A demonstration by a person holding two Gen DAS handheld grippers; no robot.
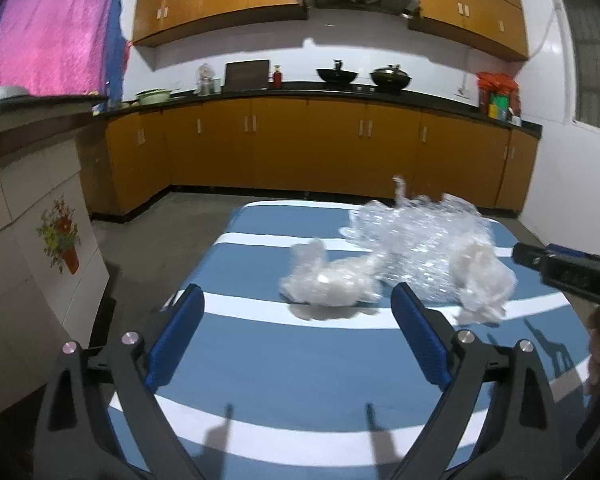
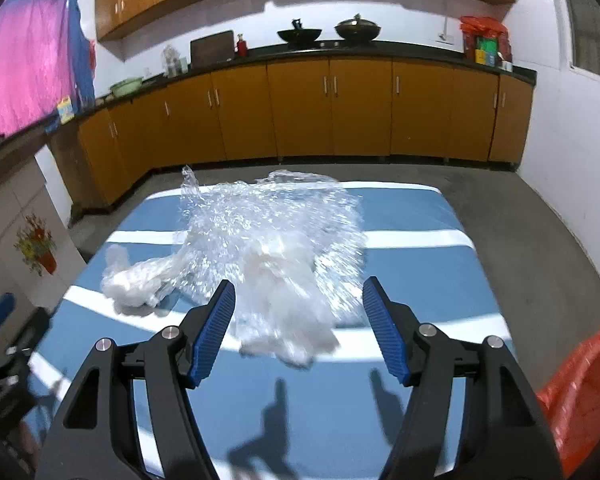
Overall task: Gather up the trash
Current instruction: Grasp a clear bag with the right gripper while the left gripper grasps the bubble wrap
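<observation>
On the blue-and-white striped table [image 1: 300, 380] lies clear plastic trash. There is a big sheet of bubble wrap [image 1: 420, 232] [image 2: 268, 220], a small crumpled bag [image 1: 328, 286] [image 2: 130, 286] to its left, and a whitish crumpled wad [image 1: 482, 284] [image 2: 288, 332] at its near edge. My left gripper [image 1: 300, 320] is open, just short of the small bag, with nothing between its pads. My right gripper [image 2: 300, 292] is open too; the whitish wad lies between its blue fingers [image 2: 216, 328] without the pads pressing on it. The right gripper's body [image 1: 564, 272] shows at the right edge of the left wrist view.
An orange-red plastic bag [image 2: 580, 392] hangs at the table's near right. A tiled counter with a flower picture [image 1: 60, 240] stands left of the table. Wooden kitchen cabinets [image 1: 300, 144] with woks line the far wall across bare concrete floor [image 2: 540, 240].
</observation>
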